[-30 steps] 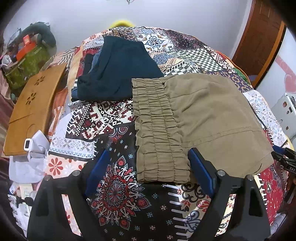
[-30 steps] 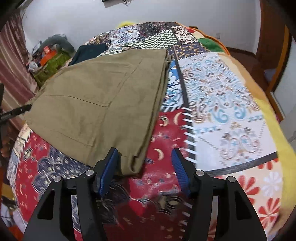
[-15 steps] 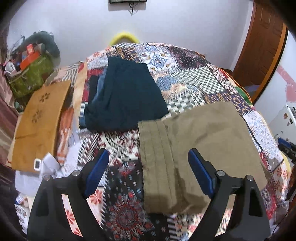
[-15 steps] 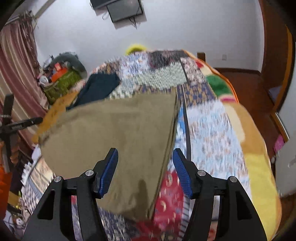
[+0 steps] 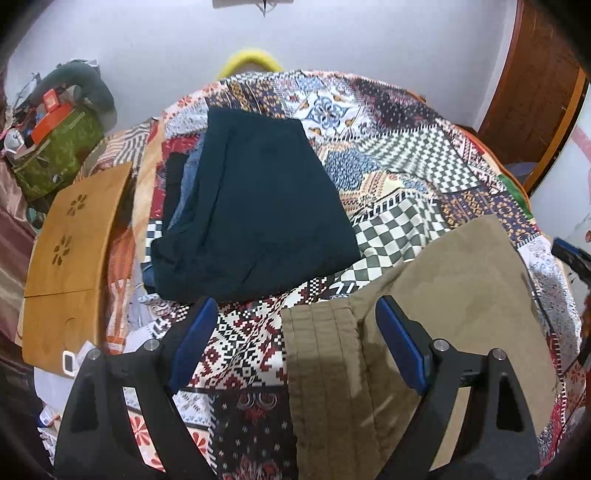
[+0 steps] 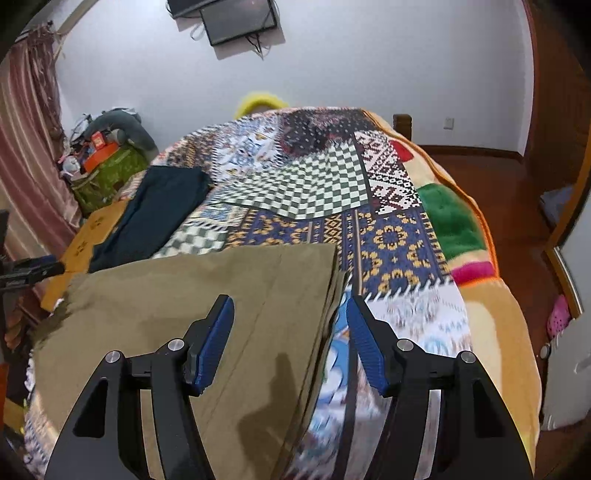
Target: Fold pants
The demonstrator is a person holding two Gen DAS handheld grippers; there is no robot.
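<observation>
Khaki pants [image 5: 450, 317], folded, lie flat on the patchwork quilt [image 5: 402, 162] at the bottom of both frames. Left gripper [image 5: 295, 343] spread wide w/ nothing in it, waistband between its blue pads. Right gripper [image 6: 290, 341] also apart, over the pants' edge. Further back, upper left: navy folded pants [image 5: 255, 214].

Patchwork-quilted bed [image 6: 388, 236], white wall [image 6: 369, 55]

1 olive pants [image 5: 436, 314], 1 navy garment pile [image 5: 258, 221], maybe 2+ layers, 1 wooden board [image 5: 74, 240], 1 TV [image 6: 236, 18]
</observation>
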